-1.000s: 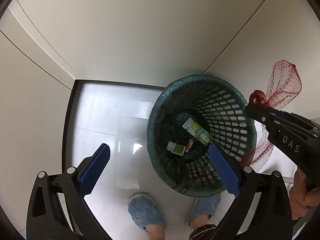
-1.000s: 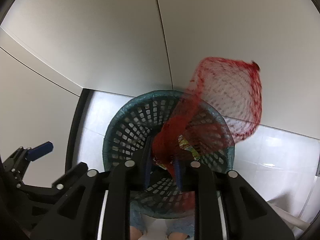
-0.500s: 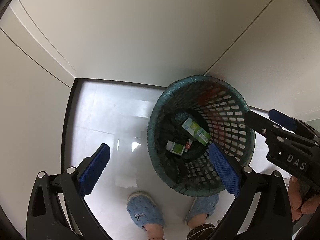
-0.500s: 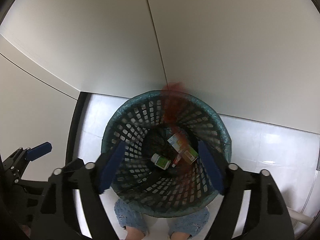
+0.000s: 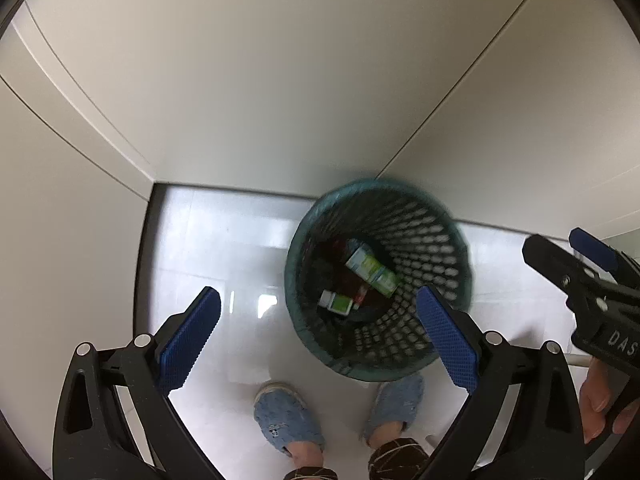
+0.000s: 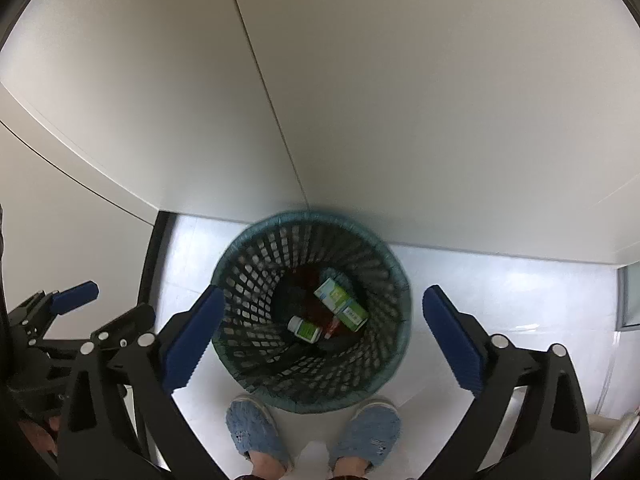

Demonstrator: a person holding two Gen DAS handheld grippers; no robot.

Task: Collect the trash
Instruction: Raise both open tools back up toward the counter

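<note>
A teal mesh wastebasket (image 5: 424, 220) (image 6: 256, 280) stands on the white floor below both grippers. At its bottom lie a green-and-white carton (image 5: 372, 270) (image 6: 342, 305), a small white bottle with a green label (image 5: 336, 302) (image 6: 305, 329) and a red net (image 5: 340, 250) (image 6: 306, 277), which shows dark and blurred. My right gripper (image 6: 324, 291) hangs above the basket; its jaws are opening wide with nothing between them. It also shows at the right edge of the left wrist view (image 5: 572, 256). My left gripper (image 5: 316, 294) is open and empty, above the basket's left side.
White cabinet panels rise behind the basket and on the left, with a dark strip (image 5: 144, 264) along the floor edge. A person's feet in blue slippers (image 5: 288, 420) (image 6: 252, 428) stand just in front of the basket. A hand (image 5: 600, 396) grips the right tool.
The red net left my right gripper and fell into the basket as the jaws went from shut to wide apart. Both grippers rose, so the basket looks smaller.
</note>
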